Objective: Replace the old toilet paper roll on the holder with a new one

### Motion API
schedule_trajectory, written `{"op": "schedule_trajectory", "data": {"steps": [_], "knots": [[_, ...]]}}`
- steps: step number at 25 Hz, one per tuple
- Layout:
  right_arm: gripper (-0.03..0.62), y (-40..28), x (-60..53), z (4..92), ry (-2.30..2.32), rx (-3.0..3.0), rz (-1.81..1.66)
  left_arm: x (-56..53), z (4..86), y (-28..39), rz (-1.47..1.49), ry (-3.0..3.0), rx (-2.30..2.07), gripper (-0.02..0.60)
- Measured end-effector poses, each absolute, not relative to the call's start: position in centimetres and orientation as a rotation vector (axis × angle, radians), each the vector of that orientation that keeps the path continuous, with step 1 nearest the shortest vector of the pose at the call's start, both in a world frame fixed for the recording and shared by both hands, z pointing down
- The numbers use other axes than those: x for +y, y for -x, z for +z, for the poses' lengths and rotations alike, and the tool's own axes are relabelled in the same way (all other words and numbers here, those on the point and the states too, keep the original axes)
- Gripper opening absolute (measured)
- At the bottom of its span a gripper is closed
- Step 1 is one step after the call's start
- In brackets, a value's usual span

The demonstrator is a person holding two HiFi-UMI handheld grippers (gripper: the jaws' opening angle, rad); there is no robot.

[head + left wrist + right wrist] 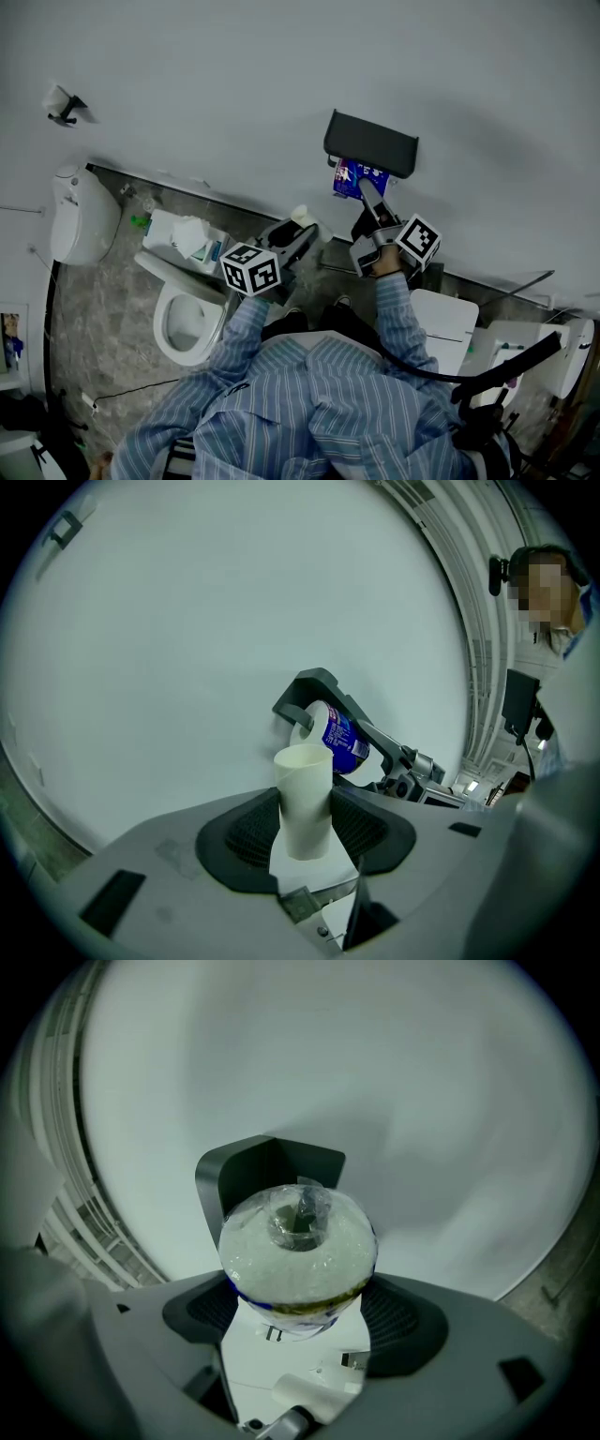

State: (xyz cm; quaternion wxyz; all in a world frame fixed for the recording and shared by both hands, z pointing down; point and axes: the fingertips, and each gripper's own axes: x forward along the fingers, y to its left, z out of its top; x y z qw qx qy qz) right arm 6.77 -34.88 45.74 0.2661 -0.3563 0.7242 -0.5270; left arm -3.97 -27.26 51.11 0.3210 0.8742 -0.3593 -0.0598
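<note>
My left gripper point(300, 232) is shut on an empty cardboard tube point(302, 217), which stands upright between the pads point(251, 829) in the left gripper view, tube point(305, 799). To the right, my right gripper point(367, 195) is shut on a new toilet paper roll point(356, 178) in clear wrap with blue print. It holds the roll right under the dark grey holder point(371, 143) on the white wall. In the right gripper view the wrapped roll point(298, 1251) fills the space between the jaws, with the holder point(267, 1171) just behind it. The left gripper view shows roll point(336, 738) and holder point(314, 688) beyond the tube.
A white toilet point(187, 323) stands below left, with small items on its tank point(187, 239). A white container point(82, 217) hangs on the left wall, under a small wall fitting point(64, 105). A white bin point(448, 328) sits at the right.
</note>
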Motion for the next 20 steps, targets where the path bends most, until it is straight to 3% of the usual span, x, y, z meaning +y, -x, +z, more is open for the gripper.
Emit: {"op": "schedule_trajectory", "data": {"steps": [20], "knots": [[0.412, -6.7, -35.7, 45.8, 0.917, 1.95, -1.457, -25.8, 51.1, 3.6, -0.147, -2.315, -0.908, 0.173]]}}
